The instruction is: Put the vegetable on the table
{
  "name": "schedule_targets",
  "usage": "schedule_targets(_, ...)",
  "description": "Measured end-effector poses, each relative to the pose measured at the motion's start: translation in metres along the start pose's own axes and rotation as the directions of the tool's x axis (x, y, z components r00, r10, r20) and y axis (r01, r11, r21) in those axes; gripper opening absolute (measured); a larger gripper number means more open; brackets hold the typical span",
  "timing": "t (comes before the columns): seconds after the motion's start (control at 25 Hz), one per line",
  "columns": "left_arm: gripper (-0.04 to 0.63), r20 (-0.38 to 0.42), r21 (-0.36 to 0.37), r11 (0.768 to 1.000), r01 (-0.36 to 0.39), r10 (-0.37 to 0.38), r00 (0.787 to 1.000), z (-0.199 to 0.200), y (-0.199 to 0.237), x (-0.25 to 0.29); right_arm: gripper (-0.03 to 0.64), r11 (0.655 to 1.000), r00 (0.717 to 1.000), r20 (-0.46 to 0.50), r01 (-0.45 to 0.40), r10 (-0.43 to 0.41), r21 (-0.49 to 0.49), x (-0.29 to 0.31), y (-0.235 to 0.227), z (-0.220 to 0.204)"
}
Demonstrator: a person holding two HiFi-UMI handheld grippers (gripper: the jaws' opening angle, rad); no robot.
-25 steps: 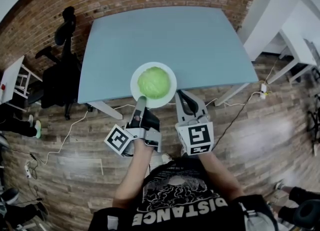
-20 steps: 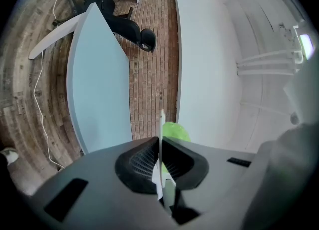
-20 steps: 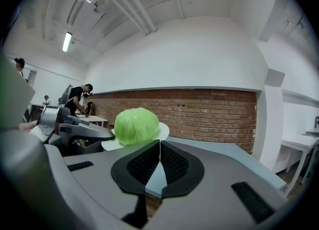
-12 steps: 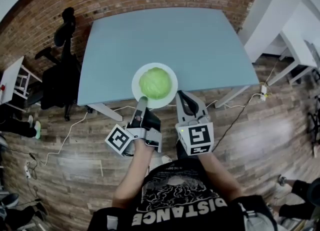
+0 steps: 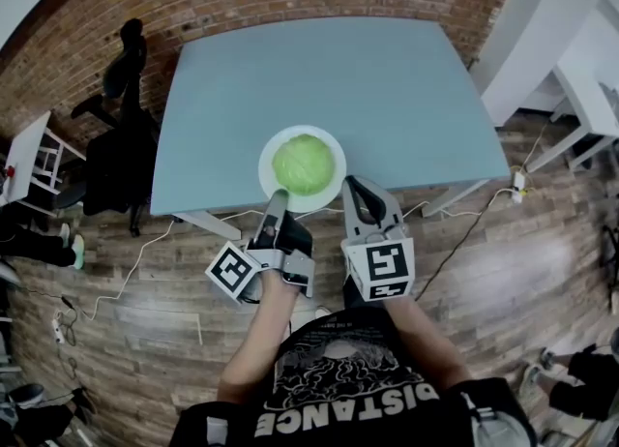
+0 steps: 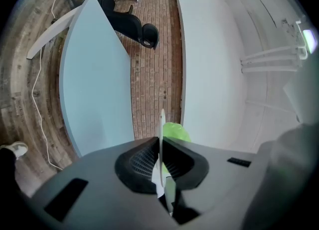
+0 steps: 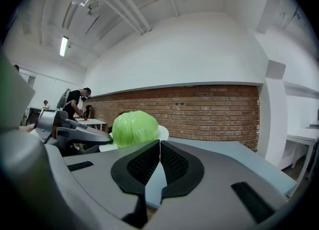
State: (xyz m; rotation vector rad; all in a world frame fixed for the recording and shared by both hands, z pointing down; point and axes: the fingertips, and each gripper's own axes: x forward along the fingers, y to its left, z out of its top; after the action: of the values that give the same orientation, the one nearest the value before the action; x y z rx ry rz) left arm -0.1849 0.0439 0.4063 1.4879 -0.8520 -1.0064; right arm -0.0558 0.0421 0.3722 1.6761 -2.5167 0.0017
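Round green cabbage (image 5: 303, 164) sits on the white round plate (image 5: 340, 160), over the near edge of the pale blue desk (image 5: 319, 77). Touched down or not, can't tell. Left gripper (image 5: 277, 201) has its jaws clamped on the plate's near rim. Best bet: keep the plate level so the cabbage doesn't roll, carry it further in from the edge, lower flat, then release. Right gripper (image 5: 354, 189), jaws pressed together on nothing, hangs just beside the plate. Both forearms reach forward, side by side.

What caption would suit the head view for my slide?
Left gripper clamps the rim of a white plate holding a green cabbage.
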Motion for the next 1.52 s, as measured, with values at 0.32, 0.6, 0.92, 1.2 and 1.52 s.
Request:
schedule_targets(0.32, 0.014, 0.002, 0.016, 1.0, -0.016, 0.016, 1.0, 0.001, 0.011, 0.044, 0.009, 1.0, 1.0, -0.003, -0.006, 0.006, 0.015, 0.034, -0.033, -0.004)
schedule_targets(0.6, 0.014, 0.019, 0.004, 0.999, -0.049, 0.049, 0.999, 0.005, 0.025, 0.086, 0.009, 0.999, 1.0, -0.004, -0.02, 0.02, 0.042, 0.071, -0.065, -0.001)
schedule_targets(0.92, 0.015, 0.03, 0.004, 0.998, -0.068, 0.068, 0.997, 0.003, 0.035, 0.133, 0.009, 0.998, 0.999, -0.019, -0.042, 0.042, 0.049, 0.107, -0.1, -0.005)
schedule_targets(1.2, 0.015, 0.042, -0.006, 0.998, -0.068, 0.068, 0.997, -0.001, 0.041, 0.17, 0.009, 0.997, 0.998, -0.021, -0.057, 0.058, 0.048, 0.131, -0.129, -0.005)
schedule_targets(1.52, 0.018, 0.058, -0.014, 0.998, -0.067, 0.068, 0.996, -0.011, 0.05, 0.204, 0.009, 0.996, 0.997, -0.017, -0.069, 0.07, 0.064, 0.149, -0.162, -0.008)
